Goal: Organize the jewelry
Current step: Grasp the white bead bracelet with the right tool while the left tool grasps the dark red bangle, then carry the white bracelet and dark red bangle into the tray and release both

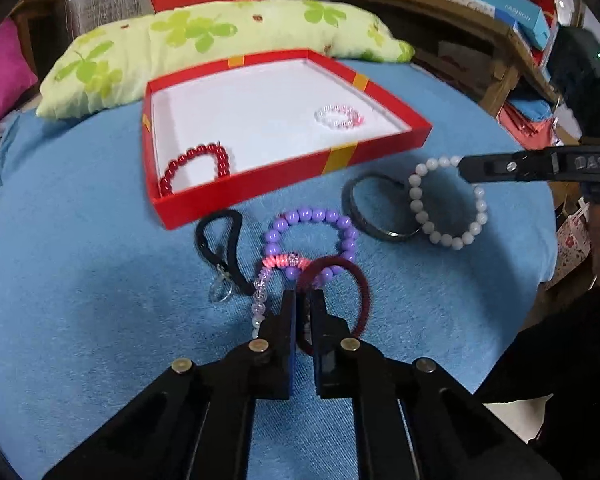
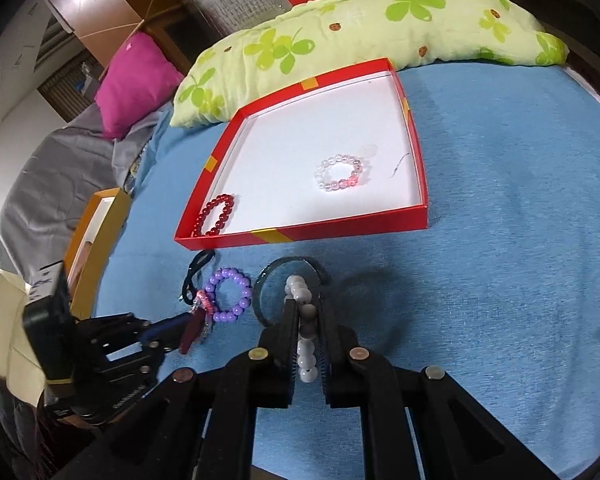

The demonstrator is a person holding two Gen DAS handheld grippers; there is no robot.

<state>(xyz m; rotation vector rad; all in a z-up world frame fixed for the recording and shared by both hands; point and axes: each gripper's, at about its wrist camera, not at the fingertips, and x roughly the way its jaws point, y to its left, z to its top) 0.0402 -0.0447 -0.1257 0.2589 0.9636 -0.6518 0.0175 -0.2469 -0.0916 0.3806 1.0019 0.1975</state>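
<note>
- Landmark: red box [image 1: 236,196], shallow, white inside, lying open on the blue cloth [image 1: 80,300]. All positions given relative to it.
- Inside the box: red bead bracelet [image 1: 196,166] in the near left corner, against the wall; pink-and-clear bead bracelet [image 1: 339,116] toward the right side, apart from the walls.
- Outside, in front of the box's near wall, loose pieces lie on the cloth: black cord with a clear pendant [image 1: 220,240], purple bead bracelet [image 1: 312,236], dark bangle [image 1: 380,208].
- A pink-and-clear beaded strand [image 1: 272,268] overlaps the near edge of the purple bracelet.
- Left gripper [image 1: 303,300]: jaws nearly together, pinching the rim of the maroon hair tie [image 1: 340,292], in front of the box, just nearer than the purple bracelet. Most of the loop extends right of the jaws.
- Right gripper [image 2: 305,312]: jaws closed on the white bead bracelet [image 2: 304,336], a line of beads clamped between them. Located in front of the box's near right part, over the dark bangle.
- In the left wrist view the white bracelet's loop hangs below the right gripper's tip and overlaps the bangle's right edge; whether they touch cannot be told.
- Beyond the box's far wall: green clover-print pillow [image 1: 220,40].
</note>
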